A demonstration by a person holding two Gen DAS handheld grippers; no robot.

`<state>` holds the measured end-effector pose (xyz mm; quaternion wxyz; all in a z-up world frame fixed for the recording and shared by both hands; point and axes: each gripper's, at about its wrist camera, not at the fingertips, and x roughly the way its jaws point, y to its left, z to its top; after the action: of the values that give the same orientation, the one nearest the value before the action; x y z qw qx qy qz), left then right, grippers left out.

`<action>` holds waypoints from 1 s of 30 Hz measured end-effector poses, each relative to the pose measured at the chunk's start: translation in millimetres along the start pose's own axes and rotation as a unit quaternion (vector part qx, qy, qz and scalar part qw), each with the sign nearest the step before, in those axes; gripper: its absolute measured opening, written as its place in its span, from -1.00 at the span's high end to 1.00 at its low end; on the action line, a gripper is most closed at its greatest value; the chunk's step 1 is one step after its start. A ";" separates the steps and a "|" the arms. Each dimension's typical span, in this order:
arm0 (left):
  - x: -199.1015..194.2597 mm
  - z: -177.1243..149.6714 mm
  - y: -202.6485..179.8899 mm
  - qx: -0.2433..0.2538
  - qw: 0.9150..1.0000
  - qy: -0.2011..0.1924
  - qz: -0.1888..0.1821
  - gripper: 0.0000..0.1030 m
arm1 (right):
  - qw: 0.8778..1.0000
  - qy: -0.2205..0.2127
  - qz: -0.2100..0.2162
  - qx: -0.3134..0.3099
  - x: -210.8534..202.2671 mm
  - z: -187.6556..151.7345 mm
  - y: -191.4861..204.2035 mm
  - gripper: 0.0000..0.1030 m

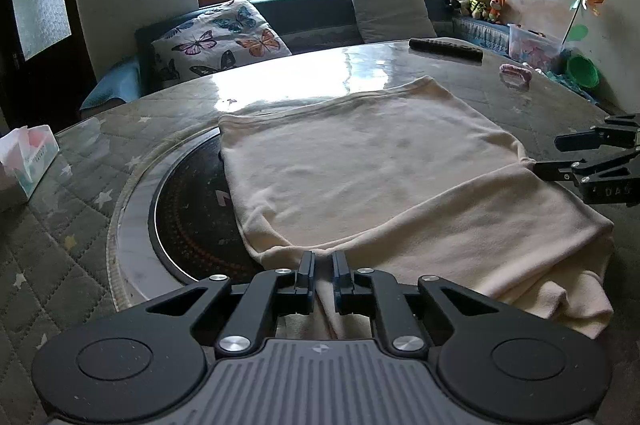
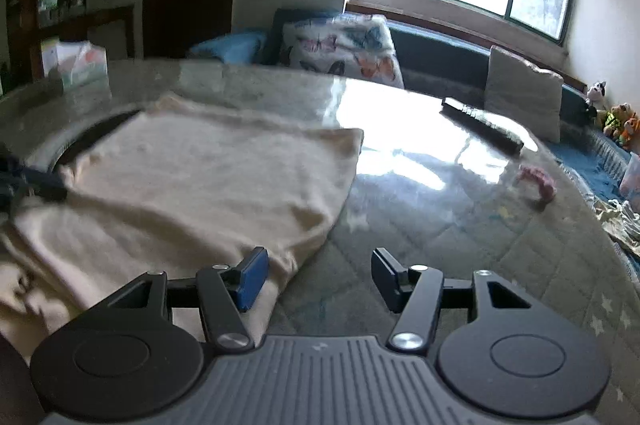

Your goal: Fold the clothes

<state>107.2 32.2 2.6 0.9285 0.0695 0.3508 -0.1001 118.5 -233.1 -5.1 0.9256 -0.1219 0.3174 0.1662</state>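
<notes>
On the round table (image 1: 280, 73), going left to right, we see our left gripper (image 1: 323, 261) pinching the near edge of the cream garment (image 1: 360, 161) lying flat, while our right gripper (image 2: 320, 265) hangs spread wide at its right edge, holding nothing.

my right gripper (image 1: 560, 155) cut off by left view's edge, cream garment (image 1: 360, 177) near edge hidden under my left gripper (image 1: 322, 265), right view motion-blurred, remote (image 2: 482, 124) markings unreadable
</notes>
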 end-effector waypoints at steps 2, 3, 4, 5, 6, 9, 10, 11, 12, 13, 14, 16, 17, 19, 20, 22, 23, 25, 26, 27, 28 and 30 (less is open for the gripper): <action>-1.0 0.1 -0.8 0.001 1.000 -0.001 0.001 0.76 | 1.000 -0.001 -0.005 0.004 -0.5 -1.5 -2.9 -0.12; -2.0 0.3 -1.4 0.002 1.000 -0.001 0.002 0.65 | 1.000 -0.003 -0.009 0.005 -2.1 -0.9 -3.7 -0.11; -3.0 0.4 -1.9 0.003 1.000 -0.002 0.003 0.54 | 1.000 -0.005 -0.014 0.005 -4.4 0.4 -4.2 -0.11; -4.5 0.3 -2.7 0.004 1.000 -0.004 0.006 0.29 | 1.000 -0.008 -0.020 0.005 -6.7 1.6 -4.8 -0.11; -6.5 0.2 -4.2 0.006 1.000 -0.008 0.010 0.14 | 1.000 -0.012 -0.016 0.001 -9.3 3.1 -2.5 -0.11; -10.2 0.6 -7.5 0.012 1.000 -0.015 0.015 0.04 | 1.000 -0.026 0.005 -0.015 -17.6 7.8 7.9 -0.13; -10.6 0.4 -8.4 0.014 1.000 -0.016 0.018 0.01 | 0.999 -0.027 0.008 -0.022 -16.8 9.5 12.9 -0.13; -11.0 0.2 -9.3 0.017 0.999 -0.018 0.020 -0.02 | 0.999 -0.028 0.010 -0.031 -14.3 11.3 18.5 -0.17; -10.7 -0.5 -9.9 0.022 0.999 -0.017 0.023 -0.02 | 0.999 -0.028 0.011 -0.040 -11.9 13.1 24.1 -0.21; -10.3 -1.2 -9.9 0.025 0.999 -0.015 0.027 -0.02 | 0.998 -0.028 0.012 -0.048 -9.5 14.9 29.7 -0.21; -10.5 -2.5 -9.1 0.026 0.999 -0.013 0.030 -0.02 | 0.998 -0.028 0.014 -0.057 -7.1 16.7 35.4 -0.21; -11.8 -5.0 -6.2 0.025 0.999 -0.012 0.034 -0.02 | 0.997 -0.028 0.016 -0.074 -2.2 20.3 46.6 -0.21; -13.0 -5.9 -3.9 0.023 0.999 -0.012 0.035 -0.02 | 0.996 -0.026 0.015 -0.078 1.0 21.7 51.3 -0.21; -15.5 -7.8 0.8 0.018 0.999 -0.013 0.039 -0.05 | 0.996 -0.021 0.018 -0.082 7.3 23.9 59.6 -0.21; -17.2 -8.6 4.0 0.014 0.999 -0.015 0.041 -0.06 | 0.996 -0.020 0.022 -0.084 9.5 24.6 64.4 -0.21; -20.6 -10.4 10.7 0.008 0.999 -0.018 0.045 -0.07 | 0.995 -0.018 0.031 -0.090 12.5 25.5 75.5 -0.21; -22.3 -11.3 14.0 0.004 0.999 -0.019 0.047 -0.08 | 0.995 -0.019 0.035 -0.096 13.2 26.2 82.2 -0.21; -25.7 -13.1 20.6 -0.003 0.998 -0.022 0.051 -0.08 | 0.993 -0.023 0.040 -0.110 14.5 28.1 96.1 -0.21; -27.1 -14.0 23.9 -0.007 0.998 -0.024 0.054 -0.09 | 0.992 -0.025 0.042 -0.118 15.3 29.5 103.1 -0.22; -28.6 -15.0 27.7 -0.012 0.998 -0.025 0.056 -0.09 | 0.991 -0.026 0.045 -0.123 16.2 31.0 109.9 -0.22; -30.2 -16.2 31.2 -0.017 0.998 -0.026 0.058 -0.09 | 0.990 -0.027 0.049 -0.129 17.2 32.8 116.3 -0.22; -33.1 -18.7 37.3 -0.025 0.997 -0.028 0.061 -0.13 | 0.988 -0.028 0.056 -0.139 19.4 36.3 128.9 -0.22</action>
<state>79.7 76.7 12.9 0.9436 0.0649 0.3225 -0.0369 103.1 -98.6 -4.8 0.8976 -0.2269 0.2710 0.2634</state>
